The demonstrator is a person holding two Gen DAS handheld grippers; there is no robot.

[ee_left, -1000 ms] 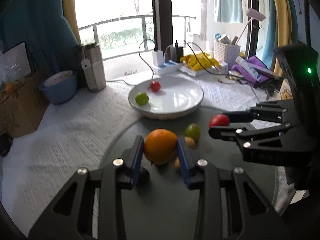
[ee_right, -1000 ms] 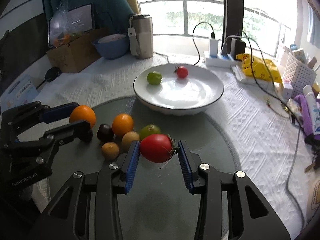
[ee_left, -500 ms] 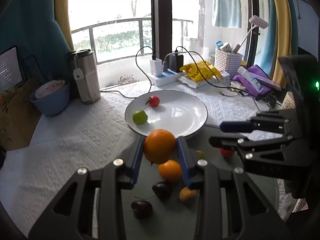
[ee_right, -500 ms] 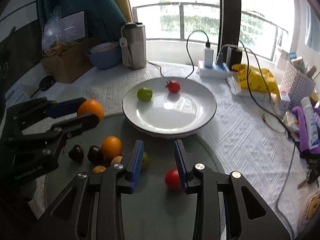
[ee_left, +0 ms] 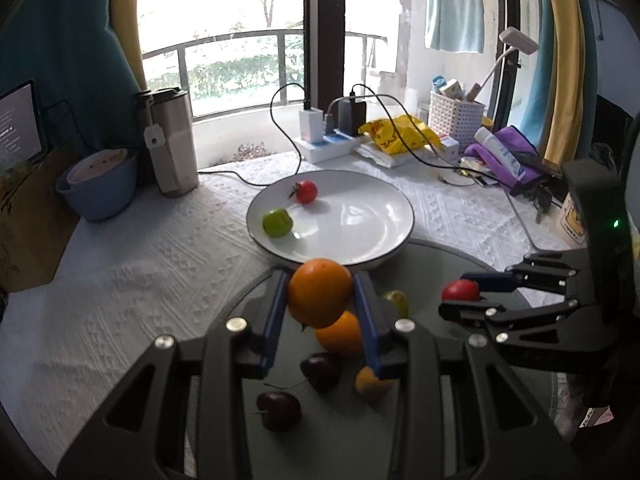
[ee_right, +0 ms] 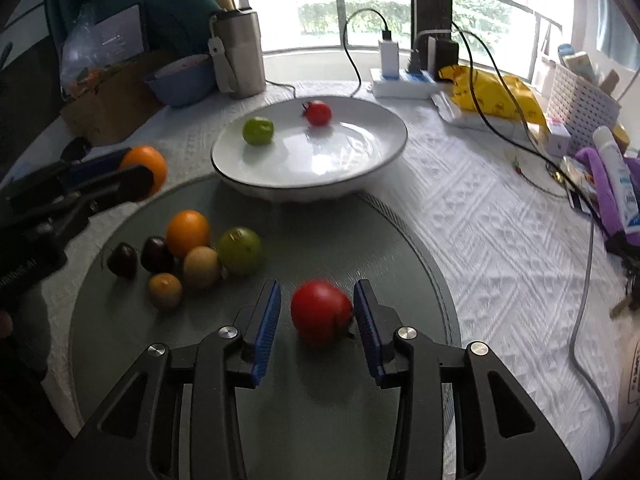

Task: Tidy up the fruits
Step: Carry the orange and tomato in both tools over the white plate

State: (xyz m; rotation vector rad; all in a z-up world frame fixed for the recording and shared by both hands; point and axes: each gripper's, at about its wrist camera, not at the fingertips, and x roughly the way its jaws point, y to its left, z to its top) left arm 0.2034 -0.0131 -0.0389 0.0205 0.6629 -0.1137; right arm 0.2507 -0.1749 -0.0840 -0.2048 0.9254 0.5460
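I see right gripper [ee_right: 316,312] spread round tomato [ee_right: 320,312], gap left | left gripper [ee_left: 320,300] clamps orange [ee_left: 320,292] | plate [ee_left: 394,240] dead ahead, left nearer

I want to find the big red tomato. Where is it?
In the right wrist view, the big red tomato sits on the grey mat between the open right gripper's blue fingers, right of the green fruit.

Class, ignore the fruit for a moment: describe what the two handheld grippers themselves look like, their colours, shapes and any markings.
Both are matte black, built from angular, cut-out linkage arms joined by silver round-head bolts. The left gripper and right gripper each end in two flat fingers faced with ribbed blue pads. The right one's housing shows a small green light; the left's body carries faint white lettering.
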